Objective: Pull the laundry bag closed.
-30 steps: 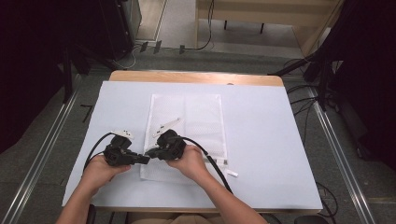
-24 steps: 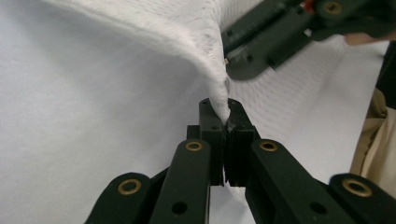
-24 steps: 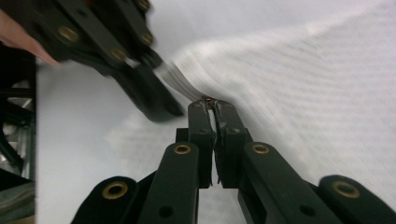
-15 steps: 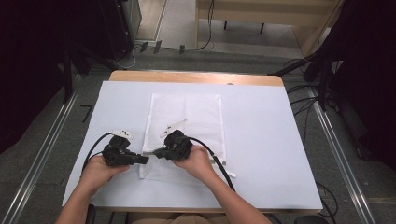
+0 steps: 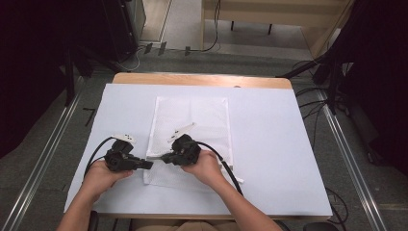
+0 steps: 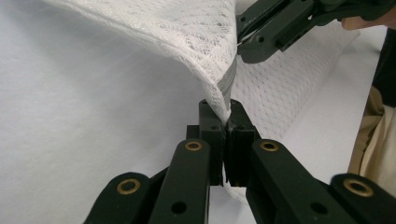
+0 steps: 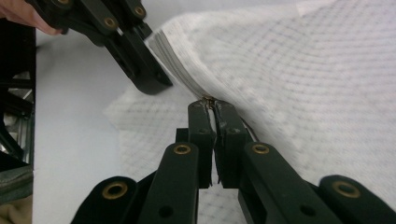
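No brand, label or readable writing was seen on any thing.

In the high view, a white mesh bag [image 5: 192, 120] was laid flat near the middle of a table [image 5: 284, 159] covered with a pale sheet, and its near edge was lifted between the two grippers. The left gripper [image 5: 146, 164] was held at the bag's near left corner, and the right gripper [image 5: 166, 157] was held just beside it, tips turned toward each other. A black cable [image 5: 226, 166] was trailed from the right gripper over the bag.

What the high view did not make clear was shown by the gripper views. In the left gripper view, the left gripper [image 6: 226, 122] was seen fully closed on a fold of the bag [image 6: 196, 37], and a grey zip band was seen running along that fold into the jaws. The net there was seen as lace-like, soft and hanging in a curve. In the right gripper view, the right gripper [image 7: 212, 106] was closed tight on a small brass-coloured piece at the edge of the bag [image 7: 303, 74], probably the zip pull, though this could not be told for certain. There the mesh was seen as a fine square grid, and the zip band as a ribbed grey strip.

The jaws of both grippers were made of black plastic with brass-coloured rivets.
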Demonstrator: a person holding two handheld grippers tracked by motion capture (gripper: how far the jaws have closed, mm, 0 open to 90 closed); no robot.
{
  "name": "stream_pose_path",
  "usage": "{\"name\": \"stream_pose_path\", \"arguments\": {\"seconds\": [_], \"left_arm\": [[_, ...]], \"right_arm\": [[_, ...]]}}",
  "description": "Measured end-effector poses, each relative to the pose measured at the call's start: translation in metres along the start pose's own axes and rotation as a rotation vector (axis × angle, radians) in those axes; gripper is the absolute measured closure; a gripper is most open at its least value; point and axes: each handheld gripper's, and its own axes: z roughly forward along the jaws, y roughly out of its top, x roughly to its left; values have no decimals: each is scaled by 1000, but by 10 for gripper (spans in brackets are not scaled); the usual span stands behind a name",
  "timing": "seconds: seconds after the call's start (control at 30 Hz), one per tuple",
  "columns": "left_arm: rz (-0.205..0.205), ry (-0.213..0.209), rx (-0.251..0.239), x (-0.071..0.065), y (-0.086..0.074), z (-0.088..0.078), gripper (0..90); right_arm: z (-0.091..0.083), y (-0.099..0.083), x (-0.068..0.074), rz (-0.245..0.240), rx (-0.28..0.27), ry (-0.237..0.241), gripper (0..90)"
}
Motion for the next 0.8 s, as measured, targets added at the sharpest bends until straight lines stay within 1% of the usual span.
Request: {"name": "stream_pose_path", "arguments": {"seconds": [0.13, 0.2, 0.27, 0.4, 0.57, 0.63, 0.67, 0.73, 0.8], "left_arm": [[7, -2, 4, -2, 0, 0, 886], [19, -1, 3, -3, 0, 1, 885], [11, 3, -1, -3, 0, 1, 885], [13, 3, -5, -1, -1, 0, 884], [15, -1, -7, -3, -1, 0, 883], [16, 3, -7, -3, -1, 0, 883], [14, 4, -11, -2, -1, 0, 883], [9, -1, -18, -2, -2, -1, 883], [7, -2, -21, -2, -2, -2, 882]], "right_arm": [[-3, -4, -4, 6, 6, -5, 884], [-5, -6, -5, 13, 2, 4, 884], [-6, -8, -7, 18, 5, 1, 884], [-10, -12, -11, 23, -1, -3, 884], [-14, -13, -10, 28, 0, 0, 883], [-15, -13, -10, 22, 4, 1, 883], [-15, -13, -10, 13, 7, -7, 883], [-18, -13, -11, 26, 8, -6, 884], [-21, -14, -13, 29, 3, 0, 884]]}}
